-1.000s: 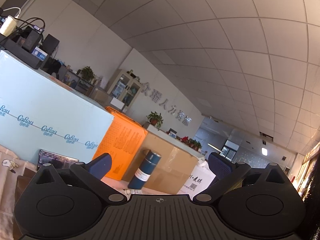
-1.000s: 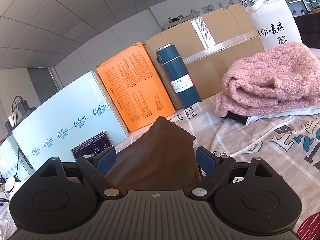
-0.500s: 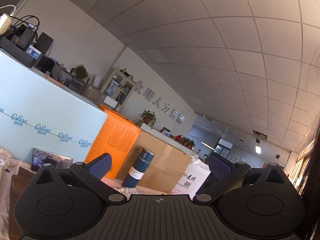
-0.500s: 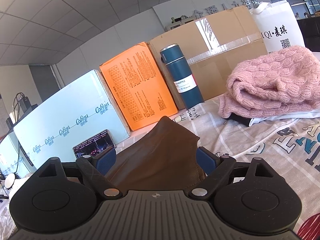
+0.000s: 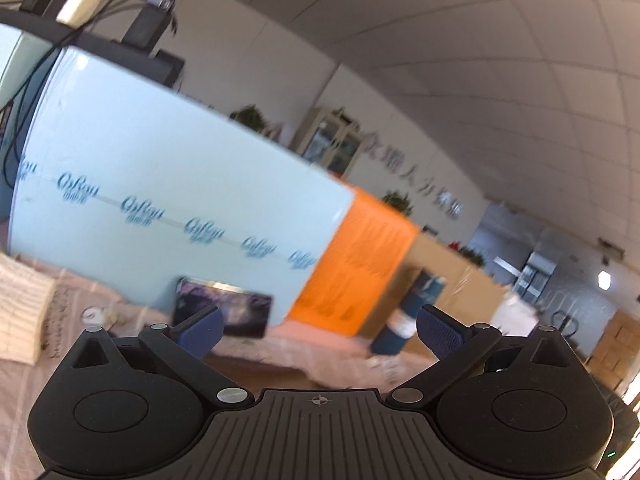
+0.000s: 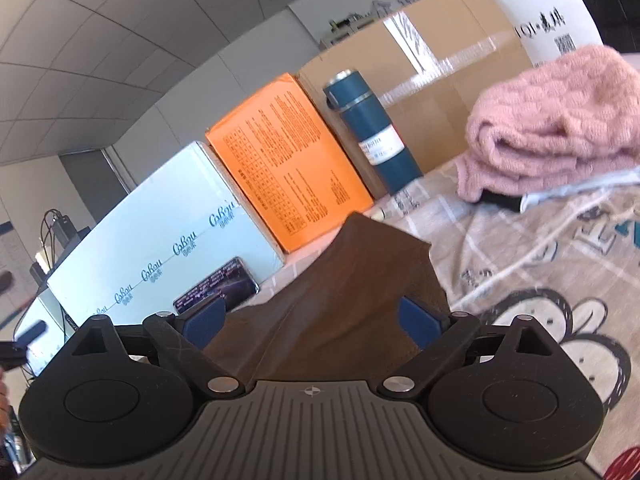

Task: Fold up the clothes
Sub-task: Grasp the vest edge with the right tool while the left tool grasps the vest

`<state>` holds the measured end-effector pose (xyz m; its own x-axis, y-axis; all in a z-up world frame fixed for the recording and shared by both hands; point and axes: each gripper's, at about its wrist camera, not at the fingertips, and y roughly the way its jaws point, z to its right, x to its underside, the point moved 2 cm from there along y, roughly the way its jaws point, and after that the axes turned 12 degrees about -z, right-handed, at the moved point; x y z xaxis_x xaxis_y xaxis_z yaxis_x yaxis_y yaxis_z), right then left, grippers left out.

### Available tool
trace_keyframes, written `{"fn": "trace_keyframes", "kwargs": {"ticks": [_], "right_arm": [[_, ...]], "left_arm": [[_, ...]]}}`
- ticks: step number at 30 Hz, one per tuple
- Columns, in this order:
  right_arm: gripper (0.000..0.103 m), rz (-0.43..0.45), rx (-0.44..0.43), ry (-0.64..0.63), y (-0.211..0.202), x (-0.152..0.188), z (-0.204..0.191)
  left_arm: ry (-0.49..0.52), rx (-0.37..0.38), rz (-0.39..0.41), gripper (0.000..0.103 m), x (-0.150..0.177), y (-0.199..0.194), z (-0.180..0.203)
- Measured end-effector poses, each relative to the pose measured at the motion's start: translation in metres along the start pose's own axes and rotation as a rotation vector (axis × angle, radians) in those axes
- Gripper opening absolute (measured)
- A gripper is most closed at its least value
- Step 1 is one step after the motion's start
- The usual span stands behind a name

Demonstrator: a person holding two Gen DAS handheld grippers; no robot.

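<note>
A brown garment (image 6: pixel 344 300) lies on the patterned sheet (image 6: pixel 540 264), with one corner rising toward the orange box. My right gripper (image 6: pixel 314 322) is open, its blue fingers on either side of the brown cloth just above it. A folded pink knit sweater (image 6: pixel 560 120) sits on white and dark clothes at the right. My left gripper (image 5: pixel 318 330) is open and empty, held above the sheet and aimed at the boxes. A cream knitted garment (image 5: pixel 20 304) lies at the far left of the left wrist view. The brown cloth shows there only as a dark strip (image 5: pixel 256 364).
A pale blue box (image 6: pixel 160 240), an orange box (image 6: pixel 288 160) and a cardboard box (image 6: pixel 432 92) line the back edge. A dark blue bottle (image 6: pixel 372 136) stands before the cardboard box. A phone (image 6: pixel 216 290) leans on the blue box. A white bag (image 6: pixel 548 12) stands at the far right.
My left gripper has tilted down and swung left, so the sheet and the cream garment have come into view. My right gripper has shifted slightly, still open over the brown cloth.
</note>
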<state>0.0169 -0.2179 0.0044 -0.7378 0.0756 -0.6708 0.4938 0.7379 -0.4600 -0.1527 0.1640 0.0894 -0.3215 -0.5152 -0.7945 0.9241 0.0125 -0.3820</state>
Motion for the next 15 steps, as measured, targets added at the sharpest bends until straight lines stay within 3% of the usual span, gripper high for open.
{"fn": "trace_keyframes", "kwargs": {"ticks": [9,13,15], "right_arm": [[0.1,-0.1,0.098,0.227,-0.009,0.018,0.026],[0.1,-0.143,0.101,0.243,-0.003,0.017,0.031],[0.1,-0.156,0.093,0.26,0.002,0.016,0.034]], "left_arm": [[-0.063,-0.206,-0.172,0.103,0.018,0.033,-0.079],[-0.099,-0.304,-0.24,0.103,0.028,0.044,-0.115],[-0.112,-0.274,-0.282,0.103,0.033,0.054,-0.122]]}}
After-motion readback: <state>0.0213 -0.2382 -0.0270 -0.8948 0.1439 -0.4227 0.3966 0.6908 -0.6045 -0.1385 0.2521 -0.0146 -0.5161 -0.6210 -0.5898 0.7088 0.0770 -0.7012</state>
